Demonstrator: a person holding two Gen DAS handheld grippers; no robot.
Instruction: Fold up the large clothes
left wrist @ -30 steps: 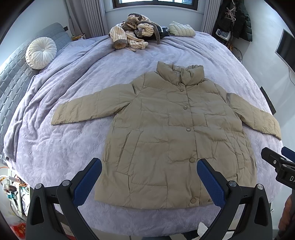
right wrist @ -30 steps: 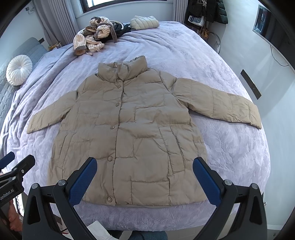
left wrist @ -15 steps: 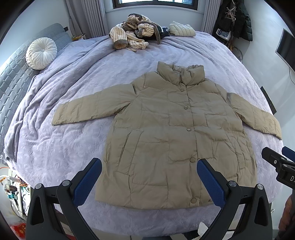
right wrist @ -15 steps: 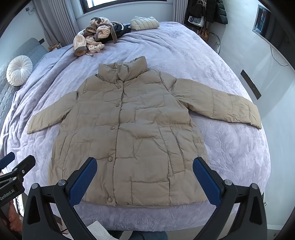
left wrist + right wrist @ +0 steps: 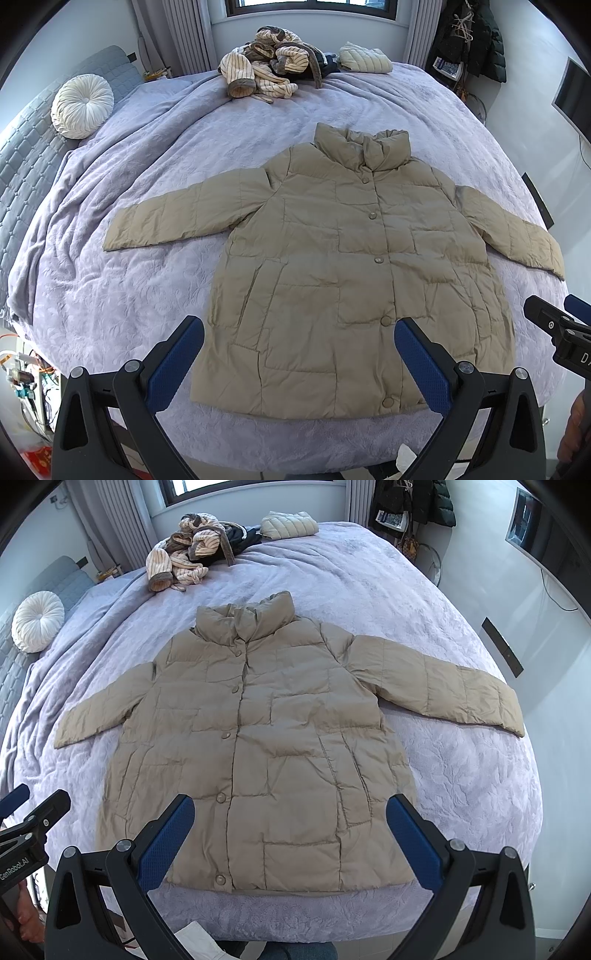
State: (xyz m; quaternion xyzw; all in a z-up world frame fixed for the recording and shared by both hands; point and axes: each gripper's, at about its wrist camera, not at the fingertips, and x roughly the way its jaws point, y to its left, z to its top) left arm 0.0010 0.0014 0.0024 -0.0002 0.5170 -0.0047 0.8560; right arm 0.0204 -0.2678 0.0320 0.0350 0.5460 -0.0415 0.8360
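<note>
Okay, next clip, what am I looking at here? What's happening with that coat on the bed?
A person holds two grippers over a beige puffer coat spread flat, buttoned, front up, sleeves out, on a bed with a lilac cover. The left gripper and right gripper are both open above the hem, gripping nothing. No fold is made yet. A pile of other clothes sits at the far edge, and a round white cushion lies to the left.

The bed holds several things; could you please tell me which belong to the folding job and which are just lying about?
Job: tan puffer jacket, left claw, right claw.
Lying about: striped clothes heap, folded pale jacket, round white cushion.
</note>
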